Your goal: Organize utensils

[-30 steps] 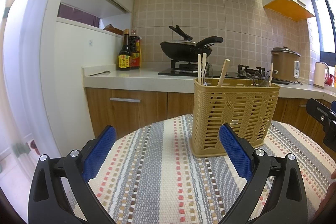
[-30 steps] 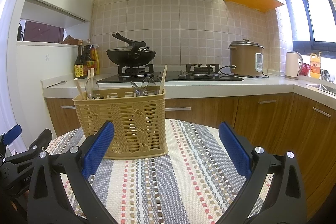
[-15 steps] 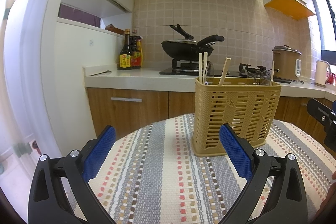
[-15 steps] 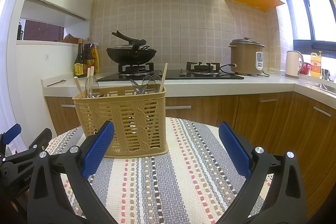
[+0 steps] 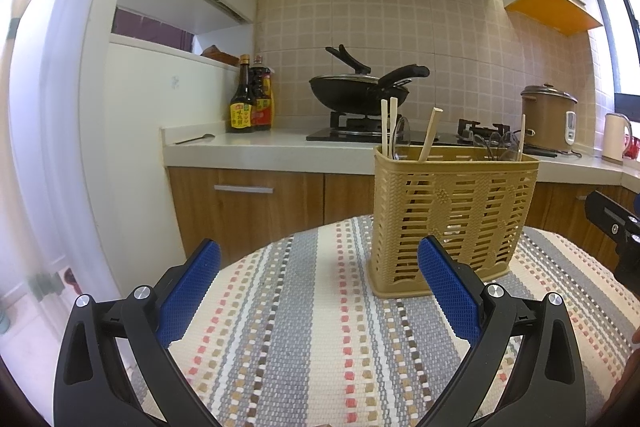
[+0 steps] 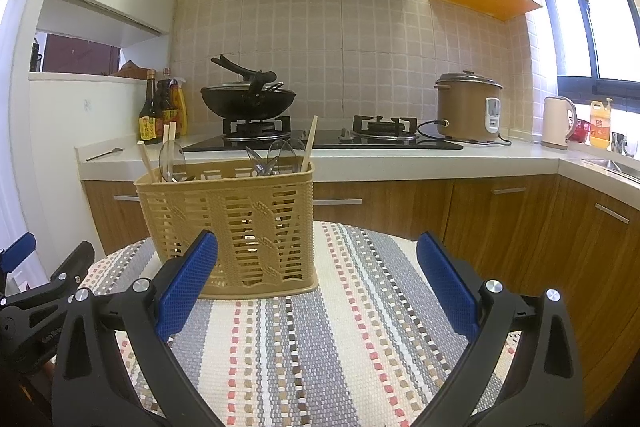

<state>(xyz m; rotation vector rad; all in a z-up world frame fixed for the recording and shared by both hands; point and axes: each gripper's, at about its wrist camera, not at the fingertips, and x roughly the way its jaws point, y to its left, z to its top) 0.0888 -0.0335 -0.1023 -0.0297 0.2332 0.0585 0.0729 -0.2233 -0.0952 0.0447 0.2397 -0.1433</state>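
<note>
Left gripper (image 5: 318,281) and right gripper (image 6: 316,277) spread wide and empty, tan utensil basket (image 5: 452,215) on striped cloth (image 5: 304,331), chopsticks (image 5: 388,127) poking out, clear spoons (image 6: 276,157) hard to discern, lower ends veiled by lattice.

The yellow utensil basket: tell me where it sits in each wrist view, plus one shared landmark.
Left wrist: utensil basket right of centre, behind the left gripper's right finger.
Right wrist: left of centre, behind the right gripper's left finger.
Shared landmark: black wok on the stove.

basket (image 5: 452,211) ahead, striped cloth (image 5: 304,339) bare
</note>
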